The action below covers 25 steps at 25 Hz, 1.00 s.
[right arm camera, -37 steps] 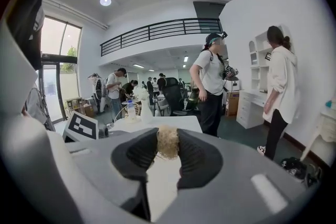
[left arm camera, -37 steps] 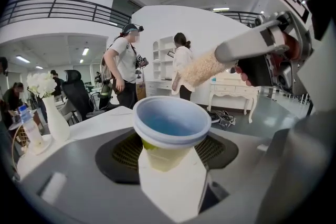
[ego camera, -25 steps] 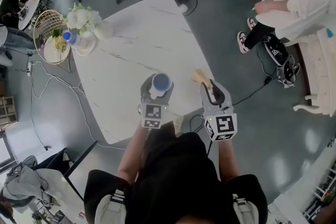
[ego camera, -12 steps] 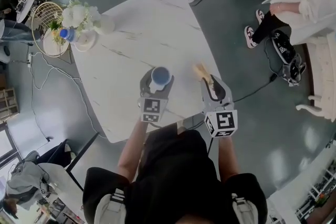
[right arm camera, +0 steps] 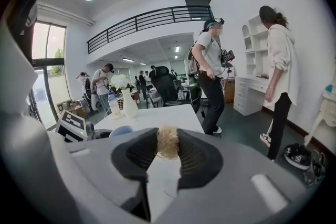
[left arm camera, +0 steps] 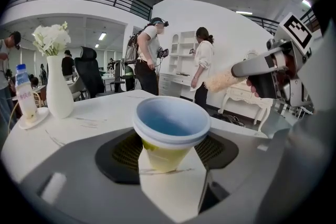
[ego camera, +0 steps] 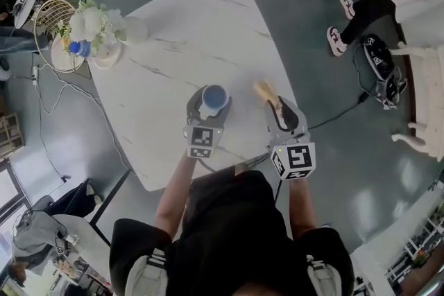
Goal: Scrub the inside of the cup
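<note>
At the far left of the white marble table (ego camera: 182,24) stand a vase of white flowers (left arm camera: 56,93) and a water bottle (left arm camera: 24,93), well apart from the work. Near the table's near edge, the left gripper (ego camera: 209,105) has its fingers clamped wide around a cup (left arm camera: 170,123), which is yellow outside and blue inside, upright with its mouth open. I cannot tell whether its base rests on the table. To the right, the right gripper (right arm camera: 168,150) has its fingers closed on a pale fibre scrubber (right arm camera: 168,140), whose tip is near the cup but apart from it.

To scrub well, I judge the left grip should stay firm without crushing the thin wall. The scrubber should come over the rim, go down inside, and sweep round the wall and bottom.
</note>
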Available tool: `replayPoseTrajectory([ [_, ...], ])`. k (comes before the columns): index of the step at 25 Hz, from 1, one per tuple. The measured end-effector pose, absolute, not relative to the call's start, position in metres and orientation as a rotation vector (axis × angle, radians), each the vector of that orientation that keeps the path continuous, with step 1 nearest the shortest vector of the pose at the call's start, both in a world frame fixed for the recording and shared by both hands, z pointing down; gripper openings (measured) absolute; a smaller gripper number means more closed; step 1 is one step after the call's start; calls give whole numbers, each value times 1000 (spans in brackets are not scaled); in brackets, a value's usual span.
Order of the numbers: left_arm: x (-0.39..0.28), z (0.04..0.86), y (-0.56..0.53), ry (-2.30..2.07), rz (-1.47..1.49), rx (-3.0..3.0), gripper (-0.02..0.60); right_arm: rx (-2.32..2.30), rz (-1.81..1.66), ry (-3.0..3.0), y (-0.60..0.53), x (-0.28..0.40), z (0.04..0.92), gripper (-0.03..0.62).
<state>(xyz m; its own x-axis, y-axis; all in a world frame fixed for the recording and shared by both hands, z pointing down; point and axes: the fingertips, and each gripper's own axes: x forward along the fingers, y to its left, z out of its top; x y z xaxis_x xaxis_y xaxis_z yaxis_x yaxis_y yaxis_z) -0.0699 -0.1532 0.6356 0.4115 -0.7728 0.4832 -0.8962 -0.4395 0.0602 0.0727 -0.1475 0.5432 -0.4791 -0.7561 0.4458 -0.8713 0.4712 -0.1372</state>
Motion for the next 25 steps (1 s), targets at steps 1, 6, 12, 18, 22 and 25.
replayPoseTrajectory([
  [1, -70, 638, -155, -1444, 560, 2360, 316, 1378, 505, -2396, -150, 73, 545, 107],
  [6, -73, 653, -160, -1429, 559, 2332, 316, 1370, 541, -2376, -156, 71, 558, 107],
  [12, -76, 665, -165, -1418, 577, 2323, 316, 1362, 575, -2362, -161, 68, 569, 107],
  [18, -78, 676, -168, -1408, 600, 2315, 318, 1362, 582, -2352, -164, 67, 575, 107],
  [22, -78, 679, -168, -1400, 600, 2308, 318, 1363, 582, -2346, -163, 67, 575, 107],
  [25, -77, 682, -167, -1394, 599, 2297, 318, 1365, 585, -2341, -163, 68, 576, 107],
])
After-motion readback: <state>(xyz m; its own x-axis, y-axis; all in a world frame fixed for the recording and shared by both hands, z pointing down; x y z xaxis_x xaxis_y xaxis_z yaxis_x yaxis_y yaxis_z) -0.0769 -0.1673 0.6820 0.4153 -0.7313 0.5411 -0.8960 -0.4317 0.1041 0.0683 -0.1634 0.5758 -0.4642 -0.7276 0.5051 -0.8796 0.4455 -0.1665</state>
